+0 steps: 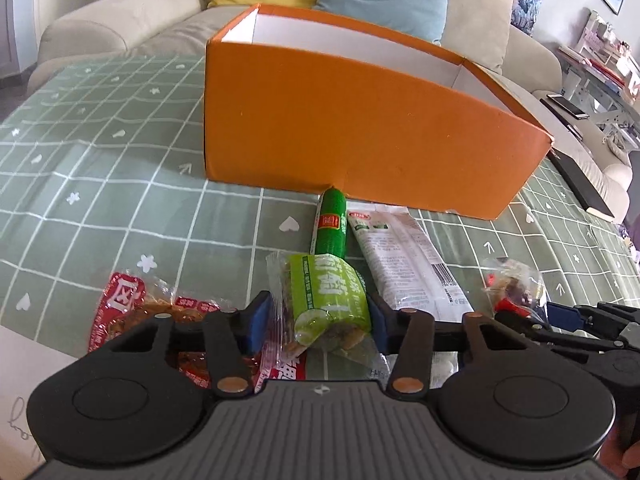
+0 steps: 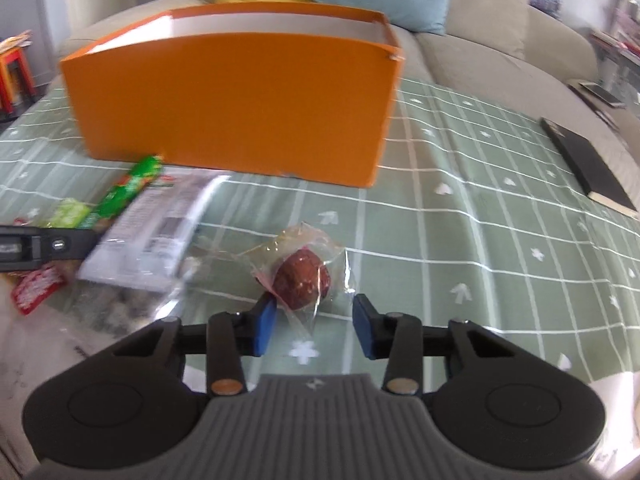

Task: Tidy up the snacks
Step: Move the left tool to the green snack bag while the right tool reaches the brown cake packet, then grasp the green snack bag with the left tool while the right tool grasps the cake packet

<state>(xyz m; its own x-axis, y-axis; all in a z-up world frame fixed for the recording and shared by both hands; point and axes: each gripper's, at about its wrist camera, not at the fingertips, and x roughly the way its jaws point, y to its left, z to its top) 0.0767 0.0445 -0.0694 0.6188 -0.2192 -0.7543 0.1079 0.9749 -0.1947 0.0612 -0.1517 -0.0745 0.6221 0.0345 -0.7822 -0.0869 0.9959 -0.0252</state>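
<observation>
My left gripper [image 1: 316,320] is shut on a light green snack bar [image 1: 328,300] in a clear wrapper, just above the table. Beyond it lie a dark green sausage stick [image 1: 330,222] and a white packet [image 1: 404,260], in front of the open orange box [image 1: 360,128]. A red packet [image 1: 120,312] lies under the left finger. My right gripper [image 2: 314,328] is open, its fingers either side of the near edge of a clear-wrapped brown snack [image 2: 302,278]. The orange box [image 2: 240,100] stands behind it. The right gripper also shows in the left wrist view [image 1: 560,316].
The table has a green checked cloth [image 2: 480,208]. A black notebook [image 2: 588,164] lies at the right edge. A beige sofa [image 1: 120,20] with yellow and blue cushions is behind the table. A white sheet of paper [image 1: 24,380] lies at near left.
</observation>
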